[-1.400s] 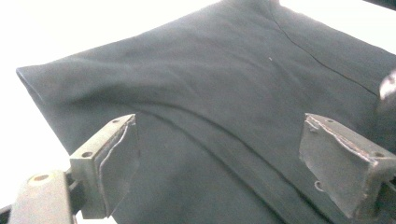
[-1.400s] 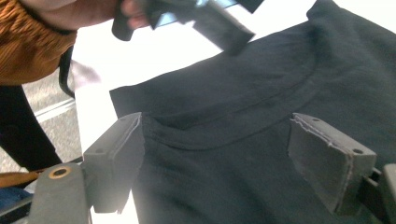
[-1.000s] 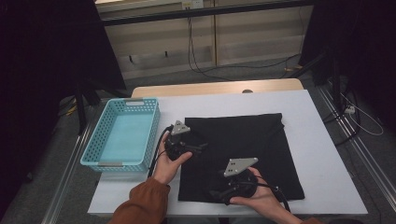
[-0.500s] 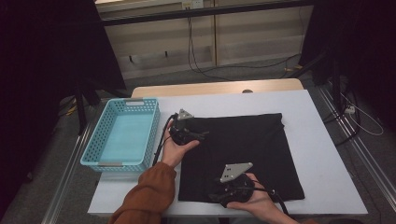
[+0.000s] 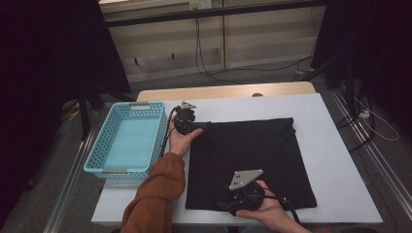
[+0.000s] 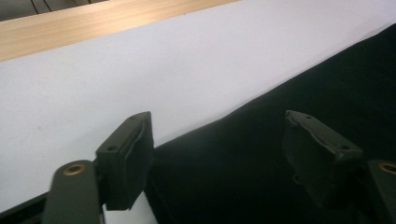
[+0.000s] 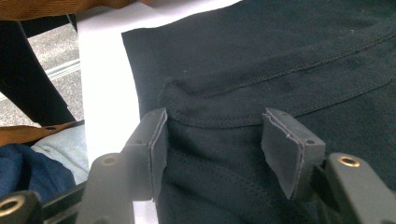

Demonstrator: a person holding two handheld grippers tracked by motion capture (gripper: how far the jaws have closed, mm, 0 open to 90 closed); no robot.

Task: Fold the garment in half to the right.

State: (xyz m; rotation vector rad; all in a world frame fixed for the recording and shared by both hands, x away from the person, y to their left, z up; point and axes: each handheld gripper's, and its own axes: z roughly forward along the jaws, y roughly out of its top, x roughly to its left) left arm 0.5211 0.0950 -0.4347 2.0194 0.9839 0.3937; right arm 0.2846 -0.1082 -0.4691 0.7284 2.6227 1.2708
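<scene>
The flat black cotton garment lies spread on the white desk, just right of the light blue plastic basket. Compared with a second ago, the left gripper has travelled up along the garment's left edge, away from the person, and now sits at the far left corner, beside the basket's far right corner. Its jaws have just been closing, yet in the left gripper view they are spread, one pad over bare desk and the other over the cloth, with the hem running between them and nothing pinched. The right gripper has kept its place at the near edge of the garment; its jaws have narrowed a little but stand apart over the stitched hem, not gripping it. I judge that both hands are now set at two corners of the left side, ready to pinch and fold or lift the cloth.
</scene>
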